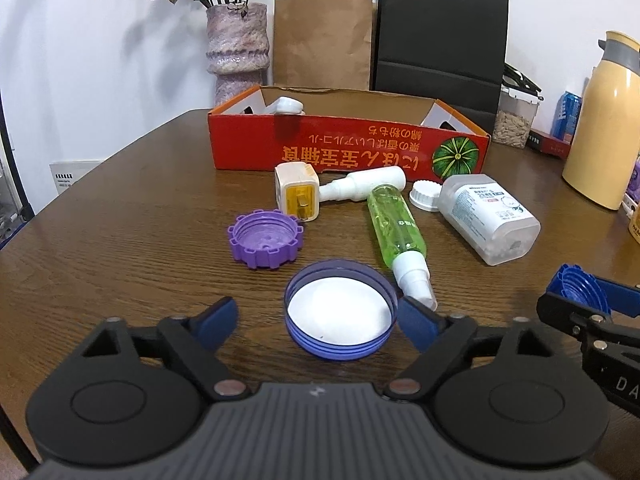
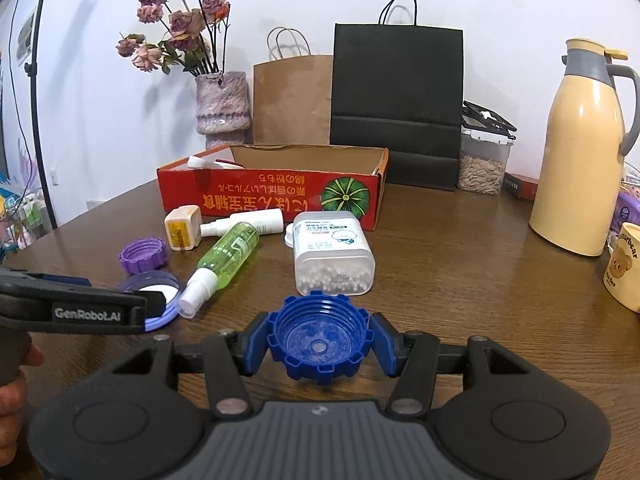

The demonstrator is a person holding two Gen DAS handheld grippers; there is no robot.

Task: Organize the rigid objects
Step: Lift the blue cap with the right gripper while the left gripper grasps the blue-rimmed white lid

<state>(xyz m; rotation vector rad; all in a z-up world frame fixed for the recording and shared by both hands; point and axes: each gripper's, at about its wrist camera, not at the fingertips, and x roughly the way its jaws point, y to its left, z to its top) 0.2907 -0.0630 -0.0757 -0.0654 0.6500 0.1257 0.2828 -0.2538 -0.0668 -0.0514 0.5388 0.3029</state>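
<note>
My left gripper (image 1: 316, 320) is open, its fingers on either side of a wide violet-blue lid (image 1: 340, 310) with a white liner lying on the table. My right gripper (image 2: 318, 342) is shut on a dark blue toothed cap (image 2: 319, 336); it also shows in the left wrist view (image 1: 572, 284). A purple toothed cap (image 1: 265, 239), a green spray bottle (image 1: 394, 226), a white spray bottle (image 1: 360, 185), a cream and yellow plug block (image 1: 298, 196), a small white cap (image 1: 425, 195) and a clear pellet container (image 1: 488, 216) lie before the red cardboard box (image 1: 348, 148).
Behind the box stand a vase of dried flowers (image 1: 236, 48), a brown paper bag (image 1: 322, 40) and a black bag (image 1: 440, 44). At the right are a seed container (image 2: 482, 160), a cream thermos (image 2: 580, 152) and a mug (image 2: 624, 276).
</note>
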